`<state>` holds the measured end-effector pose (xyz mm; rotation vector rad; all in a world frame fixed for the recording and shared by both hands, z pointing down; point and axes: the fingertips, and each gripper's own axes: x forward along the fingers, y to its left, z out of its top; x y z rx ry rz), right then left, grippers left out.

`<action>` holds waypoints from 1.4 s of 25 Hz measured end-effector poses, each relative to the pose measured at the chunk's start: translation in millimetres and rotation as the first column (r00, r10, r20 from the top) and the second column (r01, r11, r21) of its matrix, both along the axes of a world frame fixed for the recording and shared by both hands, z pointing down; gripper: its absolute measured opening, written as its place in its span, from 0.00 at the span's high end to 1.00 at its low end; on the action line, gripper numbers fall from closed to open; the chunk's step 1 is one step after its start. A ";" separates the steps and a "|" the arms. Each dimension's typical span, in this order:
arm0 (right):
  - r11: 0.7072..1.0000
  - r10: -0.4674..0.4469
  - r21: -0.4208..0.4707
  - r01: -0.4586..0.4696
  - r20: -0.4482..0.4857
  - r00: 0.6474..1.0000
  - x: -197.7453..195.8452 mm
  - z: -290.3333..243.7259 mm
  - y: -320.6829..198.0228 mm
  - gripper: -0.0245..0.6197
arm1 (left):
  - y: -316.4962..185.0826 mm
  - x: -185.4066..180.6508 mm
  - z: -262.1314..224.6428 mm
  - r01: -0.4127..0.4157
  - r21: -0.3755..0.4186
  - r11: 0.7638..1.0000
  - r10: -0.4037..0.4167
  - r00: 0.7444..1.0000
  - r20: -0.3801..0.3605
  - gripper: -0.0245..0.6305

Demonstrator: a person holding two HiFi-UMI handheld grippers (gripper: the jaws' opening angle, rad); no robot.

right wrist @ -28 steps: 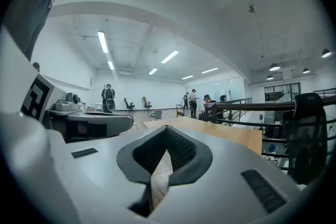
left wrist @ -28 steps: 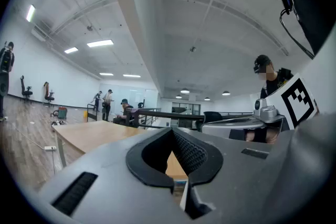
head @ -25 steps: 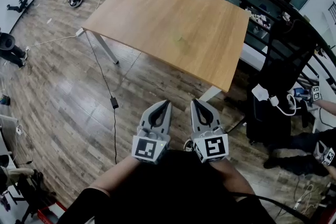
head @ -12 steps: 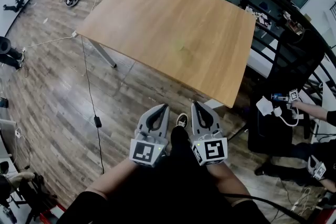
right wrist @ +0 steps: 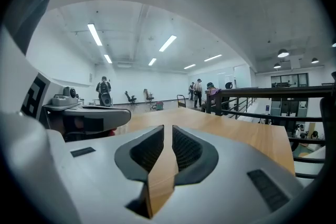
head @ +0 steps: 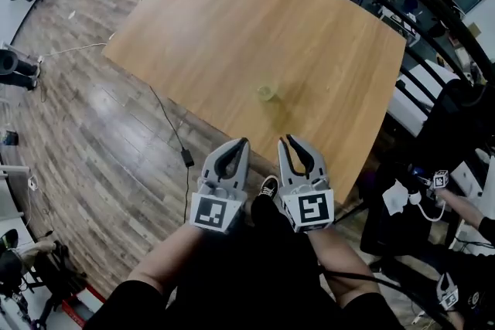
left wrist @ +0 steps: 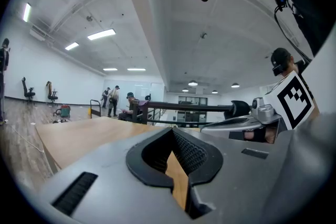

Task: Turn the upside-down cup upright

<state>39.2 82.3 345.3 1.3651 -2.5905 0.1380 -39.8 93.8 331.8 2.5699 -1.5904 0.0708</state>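
Observation:
A small pale translucent cup (head: 266,93) stands on the wooden table (head: 209,27), a little in from its near edge; whether its mouth faces down is too small to tell. My left gripper (head: 244,141) and right gripper (head: 284,140) are held side by side just short of the near edge, both pointing at the table. Each is shut with nothing between its jaws. In the left gripper view the shut left gripper (left wrist: 170,130) looks across the tabletop (left wrist: 79,134). The right gripper view shows the same for the right gripper (right wrist: 172,127). Neither gripper view shows the cup.
A black railing (head: 433,8) runs behind the table's far and right sides. A cable with a power brick (head: 187,158) lies on the wood floor under the near left edge. A seated person's hand (head: 464,205) and gear are at the right. People stand far off (right wrist: 198,93).
The table has come much nearer in the head view and the cup is now clearly visible. Both grippers moved forward together to the table's near edge, still shut.

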 end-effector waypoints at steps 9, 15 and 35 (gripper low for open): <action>0.984 -0.015 -0.176 0.008 -0.041 0.999 -16.3 100.4 -91.1 0.75 | -110.0 -27.7 77.3 0.001 -0.057 0.998 -0.001 1.000 0.007 0.95; 0.963 -0.031 -0.270 0.018 -0.046 0.998 -39.9 165.4 -130.0 0.55 | -155.3 -47.7 125.7 0.014 -0.103 0.995 -0.016 1.000 -0.013 0.95; 0.963 0.038 -0.266 -0.045 -0.030 0.999 -73.0 198.2 -204.4 0.32 | -190.5 -73.2 173.8 -0.037 -0.157 0.987 0.026 0.997 -0.072 0.95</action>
